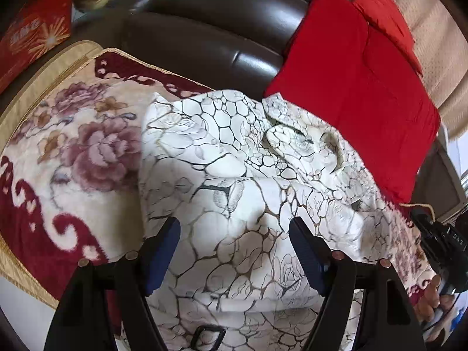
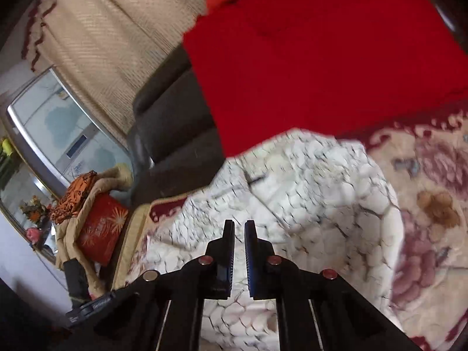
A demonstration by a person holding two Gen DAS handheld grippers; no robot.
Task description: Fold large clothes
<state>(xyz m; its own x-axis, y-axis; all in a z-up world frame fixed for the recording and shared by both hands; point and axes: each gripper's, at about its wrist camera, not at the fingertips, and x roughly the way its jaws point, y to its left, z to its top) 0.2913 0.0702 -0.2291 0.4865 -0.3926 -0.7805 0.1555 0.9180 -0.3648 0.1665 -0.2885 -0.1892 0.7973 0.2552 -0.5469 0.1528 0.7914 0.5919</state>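
A: Where's the white patterned garment [image 1: 234,175]?

B: Bunched on the floral blanket [image 1: 73,146] over the dark sofa [image 1: 204,29], red cushion [image 1: 365,102] at its far right. From the left wrist view its bulk runs near-left to far-right, collar-like folds at the far end.

A: Left gripper [image 1: 234,228]?

B: Jaws wide apart, pointing down over the near part of the cloth, nothing between the pads. Cloth lies straight ahead and below it.

A: Right gripper [image 2: 239,228]?

B: Jaws nearly together, only a thin gap. View is blurred; I see no fabric pinched between them. Garment [image 2: 307,204] sits ahead and slightly right of it.

A: Which is nearer?

B: Looks like the left; it's right above the cloth. I'd guess it takes the near edge next.
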